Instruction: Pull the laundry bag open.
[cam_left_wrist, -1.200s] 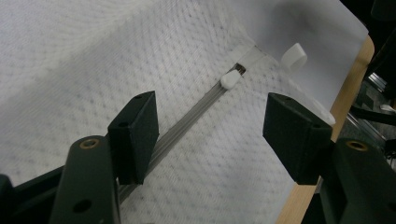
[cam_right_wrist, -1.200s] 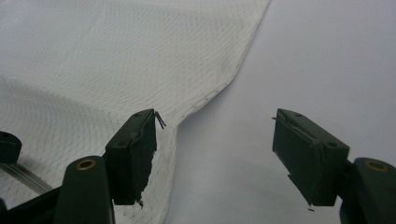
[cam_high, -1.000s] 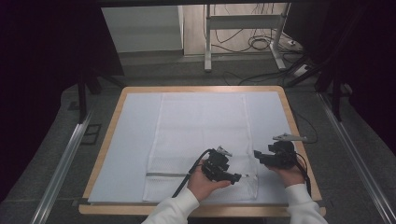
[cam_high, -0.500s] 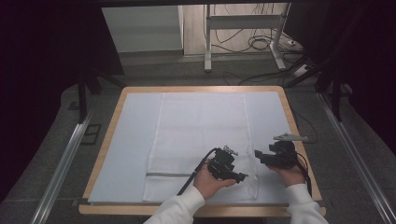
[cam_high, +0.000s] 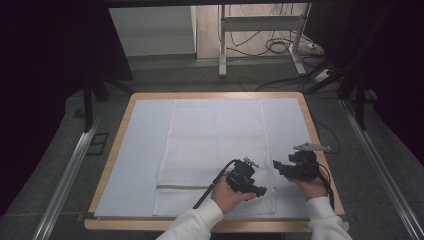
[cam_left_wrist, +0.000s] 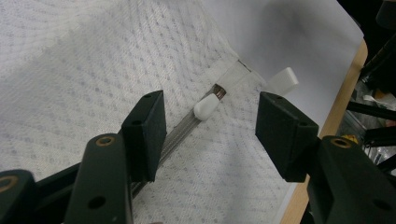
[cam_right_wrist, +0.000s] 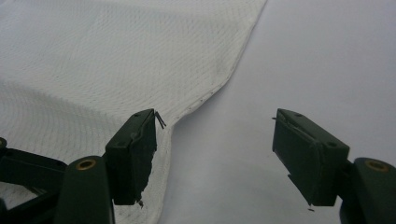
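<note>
A white mesh laundry bag with a grey zipper (cam_high: 216, 150) lies flat on the pale blue mat that covers the wooden-edged table (cam_high: 115, 145), its long sides running away from the person and its zippered end towards them.

The left gripper (cam_high: 261, 190) hovers over the bag's near right corner. In the left gripper view its jaws stand apart, having just been closing a little, and they press on nothing. Between them, on the fabric, lies the white zipper pull (cam_left_wrist: 206, 108) at the end of the grey zipper track (cam_left_wrist: 180, 133); the track runs under the left-hand pad (cam_left_wrist: 145, 133) of that view, while the pull sits nearer that pad than the other one. A second small white tab (cam_left_wrist: 283, 80) lies farther off, at the bag's corner beside the mat's edge.

The right gripper (cam_high: 278, 165) is held just beyond the bag's right side, near the table's right rim. In the right gripper view its jaws are spread wide with nothing clamped: the bag's stitched side hem (cam_right_wrist: 219, 86) runs diagonally up from the left-hand pad (cam_right_wrist: 135, 154), which hangs over the mesh, while the other pad hangs over bare mat. Whether that pad touches the mesh I cannot tell.
</note>
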